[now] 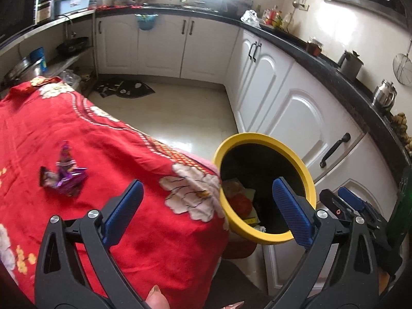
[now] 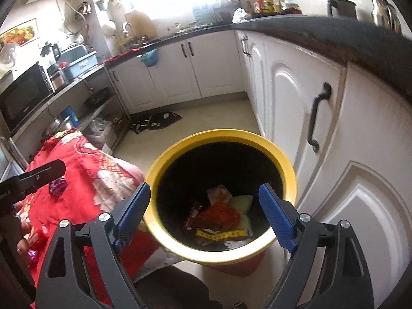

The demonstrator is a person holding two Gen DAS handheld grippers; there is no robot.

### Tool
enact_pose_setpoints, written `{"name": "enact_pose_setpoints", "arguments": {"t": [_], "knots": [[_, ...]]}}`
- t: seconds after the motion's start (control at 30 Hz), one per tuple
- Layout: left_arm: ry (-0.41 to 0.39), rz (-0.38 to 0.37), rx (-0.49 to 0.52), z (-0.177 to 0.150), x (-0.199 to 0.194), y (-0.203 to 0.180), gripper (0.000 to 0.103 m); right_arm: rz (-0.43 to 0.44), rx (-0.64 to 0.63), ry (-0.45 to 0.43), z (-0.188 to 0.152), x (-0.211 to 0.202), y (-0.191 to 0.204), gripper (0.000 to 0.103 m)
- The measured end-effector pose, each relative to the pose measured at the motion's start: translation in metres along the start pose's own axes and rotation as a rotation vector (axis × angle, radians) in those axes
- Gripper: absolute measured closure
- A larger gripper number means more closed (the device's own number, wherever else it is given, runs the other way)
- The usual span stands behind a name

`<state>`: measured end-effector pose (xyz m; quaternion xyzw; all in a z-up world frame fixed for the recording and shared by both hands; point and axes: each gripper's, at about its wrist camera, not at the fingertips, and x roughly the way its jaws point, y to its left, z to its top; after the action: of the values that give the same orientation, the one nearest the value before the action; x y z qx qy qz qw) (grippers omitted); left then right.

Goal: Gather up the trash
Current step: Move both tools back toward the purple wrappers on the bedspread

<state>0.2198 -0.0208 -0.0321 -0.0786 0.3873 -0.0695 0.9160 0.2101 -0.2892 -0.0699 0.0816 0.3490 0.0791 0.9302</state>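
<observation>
The worktop [image 1: 90,139], draped in soft red cloth with white flowers, ends in a rounded corner touching the bin [image 2: 164,159]. That bin is round, its smooth yellow rim around a black inside, mouth upward, wrappers [image 2: 219,213] heaped at the bottom. Bare floor lies beyond it. A crumpled purple foil wrapper [image 1: 64,175] lies on the cloth, one twisted end standing upward. The left gripper [image 1: 208,211] and right gripper [image 2: 204,213] both hang with jaws spread wide, empty.

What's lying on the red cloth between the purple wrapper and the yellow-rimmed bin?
Nothing: in the left wrist view, only bare red flowered cloth stretches from the purple wrapper to the yellow-rimmed bin, which stands just past the cloth's edge.
</observation>
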Motion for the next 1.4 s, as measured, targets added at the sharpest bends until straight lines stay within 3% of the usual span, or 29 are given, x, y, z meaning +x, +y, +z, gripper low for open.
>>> {"name": "enact_pose_setpoints", "arguments": {"t": [0.53,1.4], "knots": [[-0.091,0.080,-0.099,-0.012,-0.057,0.056,0.011,0.121,-0.106,-0.039,0.004,-0.022,0.068,0.018],[-0.108,0.223,-0.196,-0.048,-0.114,0.142,0.011,0.287,-0.245,-0.028,0.008,-0.016,0.161,0.018]]}}
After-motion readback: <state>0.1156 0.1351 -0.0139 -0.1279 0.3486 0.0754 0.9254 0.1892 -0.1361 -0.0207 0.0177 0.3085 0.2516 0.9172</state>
